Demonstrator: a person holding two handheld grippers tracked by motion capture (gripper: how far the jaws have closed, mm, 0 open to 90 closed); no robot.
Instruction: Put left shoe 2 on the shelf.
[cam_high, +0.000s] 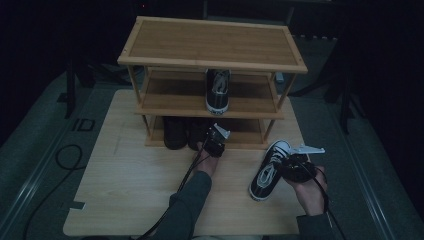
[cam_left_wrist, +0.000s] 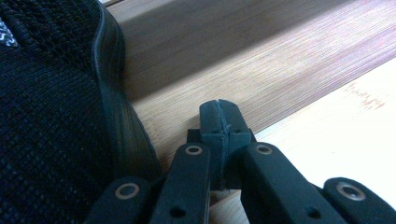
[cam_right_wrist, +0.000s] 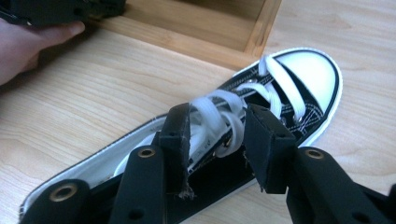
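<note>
Right gripper (cam_right_wrist: 217, 135): jaws part open, straddling white laces of black-and-white sneaker (cam_high: 268, 170); pads not pressing. Sneaker lies flat on surface (cam_high: 130, 190), toe toward shoe rack (cam_high: 212, 40), just beside its right front post. Left gripper (cam_left_wrist: 220, 122): jaws fully closed, empty, at bottom shelf beside black shoe (cam_left_wrist: 51, 93). Matching sneaker (cam_high: 218, 90) on middle shelf.

A dim recording studio: black curtains (cam_high: 380, 60) surround a wooden table (cam_high: 130, 190) bearing a shoe rack (cam_high: 210, 45).
</note>
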